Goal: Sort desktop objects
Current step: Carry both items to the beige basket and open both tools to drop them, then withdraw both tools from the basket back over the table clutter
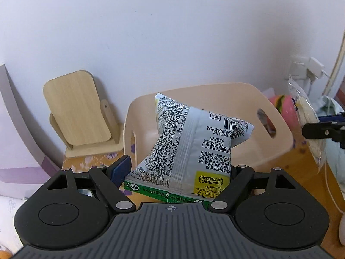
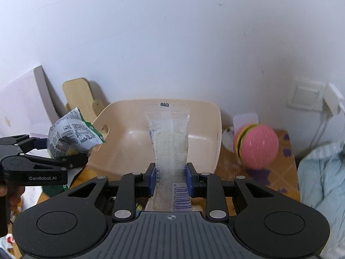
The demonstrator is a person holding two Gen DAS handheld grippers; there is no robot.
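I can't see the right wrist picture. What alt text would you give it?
The right gripper is shut on a clear snack packet, held upright before a beige bin. At left, the left gripper holds a silver-green snack bag; a pink burger toy sits right of the bin.

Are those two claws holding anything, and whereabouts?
Left gripper pinches a silver-and-green snack bag near its bottom end; right gripper clamps a clear plastic packet near its barcode end.

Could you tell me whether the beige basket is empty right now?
Empty as far as visible: the basket's bare floor shows; both packets are held in front.
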